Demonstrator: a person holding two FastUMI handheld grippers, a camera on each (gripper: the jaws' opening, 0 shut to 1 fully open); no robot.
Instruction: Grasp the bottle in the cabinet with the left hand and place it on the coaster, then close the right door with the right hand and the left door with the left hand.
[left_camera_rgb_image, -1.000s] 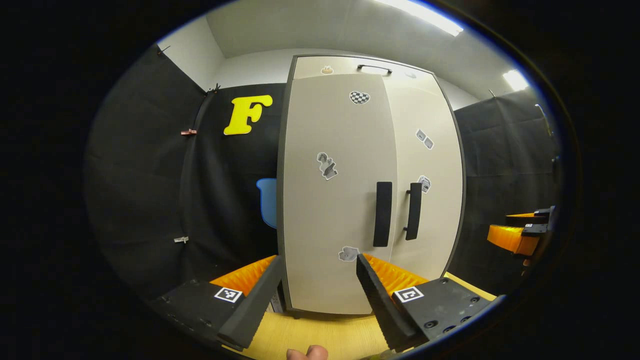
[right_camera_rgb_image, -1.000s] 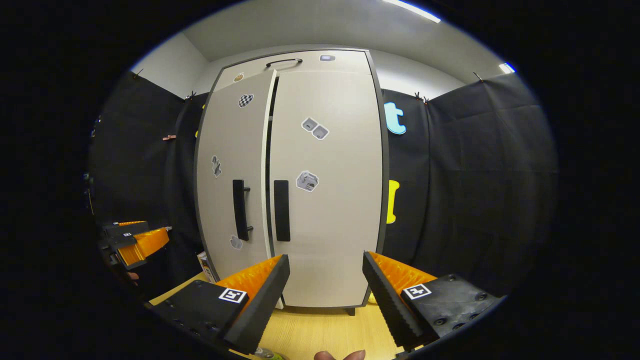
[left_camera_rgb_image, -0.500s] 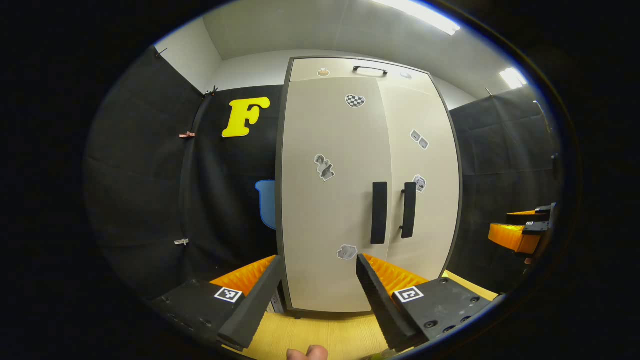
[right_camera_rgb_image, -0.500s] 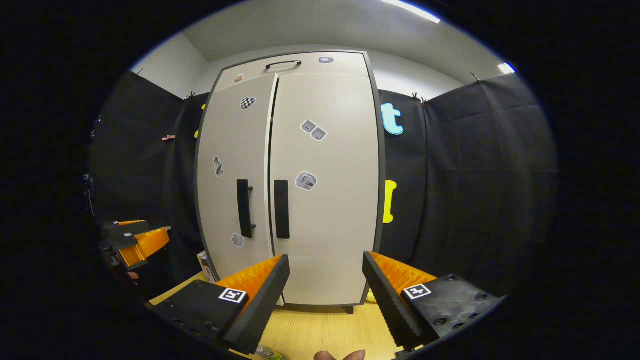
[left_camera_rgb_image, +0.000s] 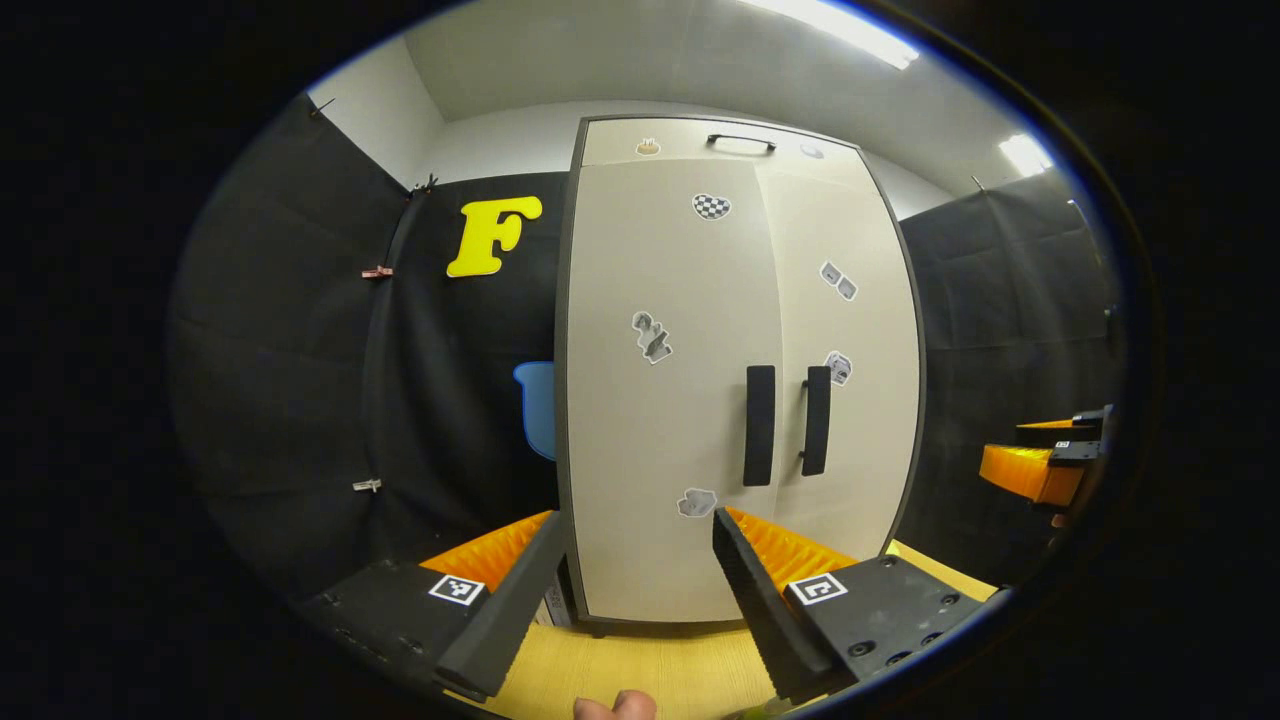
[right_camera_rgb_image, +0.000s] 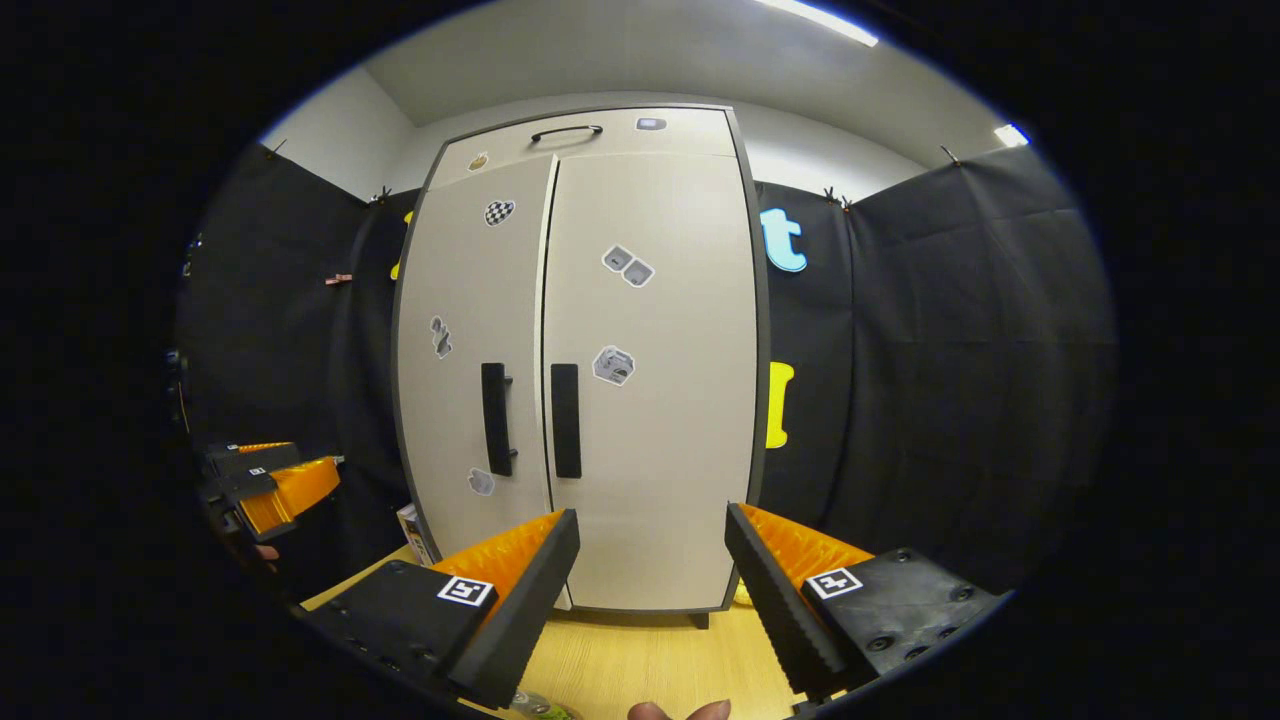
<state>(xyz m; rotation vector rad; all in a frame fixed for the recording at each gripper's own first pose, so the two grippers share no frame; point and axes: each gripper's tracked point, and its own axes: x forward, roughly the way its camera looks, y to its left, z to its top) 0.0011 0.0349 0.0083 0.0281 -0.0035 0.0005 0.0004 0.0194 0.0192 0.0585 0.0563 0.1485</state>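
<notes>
A tall beige cabinet stands on the wooden table (left_camera_rgb_image: 650, 665), its left door (left_camera_rgb_image: 660, 400) and right door (left_camera_rgb_image: 850, 330) both flush, with two dark handles (left_camera_rgb_image: 759, 425) side by side. My left gripper (left_camera_rgb_image: 637, 520) is open and empty, a short way in front of the left door. In the right gripper view the same left door (right_camera_rgb_image: 470, 300) and right door (right_camera_rgb_image: 650, 450) show no gap. My right gripper (right_camera_rgb_image: 652, 515) is open and empty, facing the right door. A greenish object (right_camera_rgb_image: 535, 708) peeks in at the bottom edge; I cannot tell what it is.
The right gripper (left_camera_rgb_image: 1040, 465) shows far right in the left gripper view; the left gripper (right_camera_rgb_image: 265, 480) shows far left in the right gripper view. A small box (right_camera_rgb_image: 410, 525) stands by the cabinet's left foot. Black cloth walls surround the cabinet. Fingertips of a hand (left_camera_rgb_image: 615, 706) show below.
The left door, slightly ajar a second ago, has swung flush with the right door. Both grippers have stayed open and have hardly moved.
</notes>
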